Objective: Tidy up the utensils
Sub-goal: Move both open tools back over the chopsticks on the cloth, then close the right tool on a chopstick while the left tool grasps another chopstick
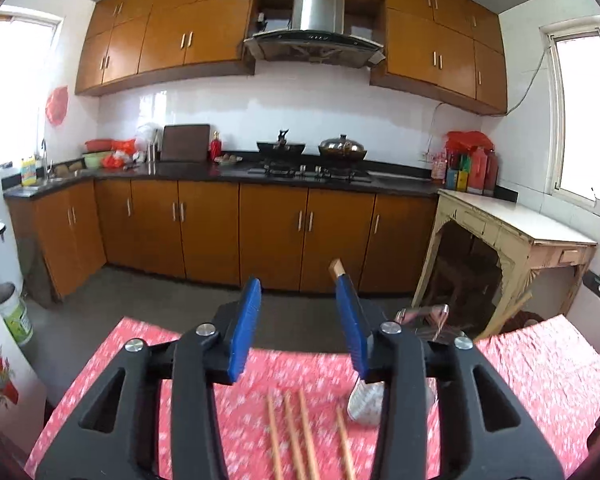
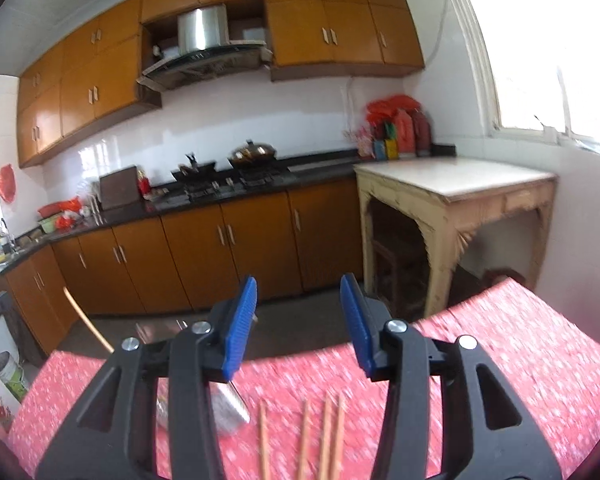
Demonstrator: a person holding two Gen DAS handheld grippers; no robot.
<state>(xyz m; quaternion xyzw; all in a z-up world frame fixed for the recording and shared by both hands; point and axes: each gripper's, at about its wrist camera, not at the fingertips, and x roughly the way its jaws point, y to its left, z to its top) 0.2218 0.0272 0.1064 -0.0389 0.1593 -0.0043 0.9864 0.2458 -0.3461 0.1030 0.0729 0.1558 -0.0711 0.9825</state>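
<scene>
Left wrist view: the left gripper [image 1: 298, 288] is held above a table with a red floral cloth [image 1: 540, 376], its blue jaws parted with nothing between them. Below and just ahead lie four chopsticks [image 1: 296, 436], side by side and roughly parallel, their long axes running along the line the gripper points — away from the camera. Three lie under the gap between the jaws and the fourth a little to the right. Beside that one rests a metal spoon-like utensil [image 1: 366, 402], partly hidden by the right finger and too blurred to name surely. A wire rack [image 1: 428, 322] sits farther back on the cloth, behind that finger.

The right wrist view shows the same layout from the other side. The right gripper [image 2: 300, 290] is likewise empty, its jaws apart. The chopsticks [image 2: 324, 436] lie beneath it, again lengthwise to its pointing line, and the metal utensil [image 2: 230, 408] sits to the left, under the left finger.

Both grippers appear about equally near the chopsticks. Judging by this, the sticks lie end-on to each gripper, so jaws that close sideways would meet a stick across its width — a workable approach. The left gripper looks better placed for the utensil and rack side.
</scene>
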